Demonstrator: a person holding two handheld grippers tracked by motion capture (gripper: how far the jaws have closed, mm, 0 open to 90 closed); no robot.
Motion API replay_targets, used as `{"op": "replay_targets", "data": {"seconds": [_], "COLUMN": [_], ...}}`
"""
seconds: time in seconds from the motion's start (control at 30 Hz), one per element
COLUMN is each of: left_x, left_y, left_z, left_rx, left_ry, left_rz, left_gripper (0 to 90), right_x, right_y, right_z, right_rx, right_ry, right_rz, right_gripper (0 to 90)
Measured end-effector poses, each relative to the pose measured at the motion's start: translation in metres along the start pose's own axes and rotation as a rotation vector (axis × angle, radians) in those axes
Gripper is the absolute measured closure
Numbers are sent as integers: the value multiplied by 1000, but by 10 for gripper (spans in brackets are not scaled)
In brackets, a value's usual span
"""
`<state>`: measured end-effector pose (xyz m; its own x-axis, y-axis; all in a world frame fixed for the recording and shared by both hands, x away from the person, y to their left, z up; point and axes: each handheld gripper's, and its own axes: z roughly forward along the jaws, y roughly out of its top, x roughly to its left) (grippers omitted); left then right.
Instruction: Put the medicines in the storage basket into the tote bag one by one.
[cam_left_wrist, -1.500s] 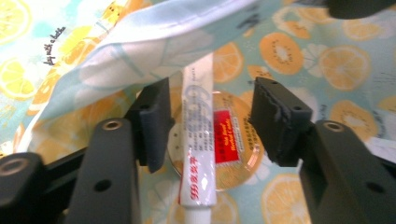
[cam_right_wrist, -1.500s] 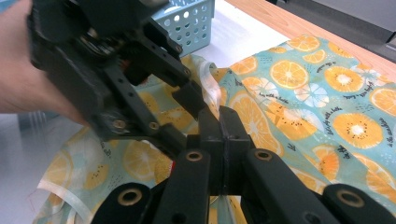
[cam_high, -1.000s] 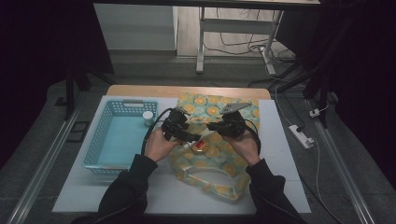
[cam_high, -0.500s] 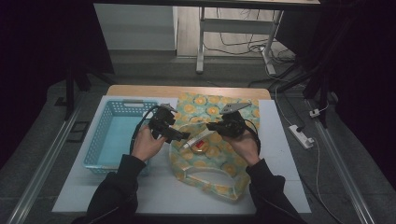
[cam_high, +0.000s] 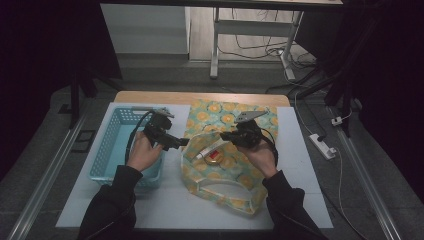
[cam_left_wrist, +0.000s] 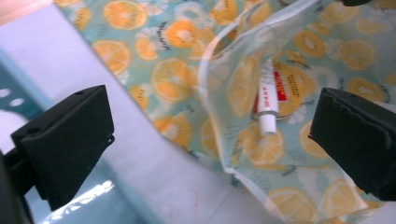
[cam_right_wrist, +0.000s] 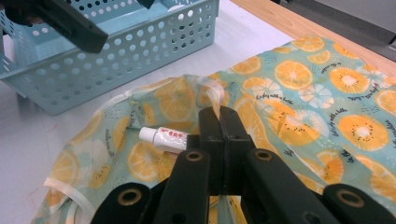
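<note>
Pinching the bag (cam_right_wrist: 299, 93) rim with our right claw (cam_right_wrist: 219, 116) keeps its mouth up, so the tube (cam_left_wrist: 268, 100) lies just ahead of our wide-open left claw (cam_left_wrist: 205, 135).

We note a fruit-print bag (cam_high: 222, 170) at frame centre, mouth held open, lying flat. Inside lies a white tube (cam_high: 210, 148), red label, cap toward lower left.

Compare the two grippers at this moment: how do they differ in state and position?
The left gripper has its jaws wide apart and holds nothing; the right gripper is shut on the bag rim. The left gripper hangs beside the basket; the right is over the bag, near the tube. Both are black and hand-held.
</note>
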<state>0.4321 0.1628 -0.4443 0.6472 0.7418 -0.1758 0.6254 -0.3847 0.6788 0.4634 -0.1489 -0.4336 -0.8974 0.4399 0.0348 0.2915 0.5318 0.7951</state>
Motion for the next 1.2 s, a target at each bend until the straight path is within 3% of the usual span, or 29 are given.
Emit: {"op": "replay_targets", "data": {"seconds": [0.2,0.3,0.53,0.93,1.07,1.2], "left_x": [15,26,47,77,84,91], "left_y": [-6,-10,-18,-25,-26,-26], "left_z": [-7,-9,-15,-17,-12,-7], "left_rx": [-1,-10,-40,-3,34,40], "left_ry": [38,37,109,176,217,212], "left_rz": [-9,-42,-71,-156,-160,-153], "left_gripper": [8,6,0,0,0,0], "right_x": [0,-1,-1,-2,-2,-2], "right_y": [0,0,-1,-1,-1,-1], "right_z": [0,0,0,1,1,2], "right_rx": [0,0,1,4,8,8], "right_ry": [1,2,1,3,4,5], "right_rz": [-1,0,1,2,2,2], "right_gripper": [896,896,896,896,896,896]}}
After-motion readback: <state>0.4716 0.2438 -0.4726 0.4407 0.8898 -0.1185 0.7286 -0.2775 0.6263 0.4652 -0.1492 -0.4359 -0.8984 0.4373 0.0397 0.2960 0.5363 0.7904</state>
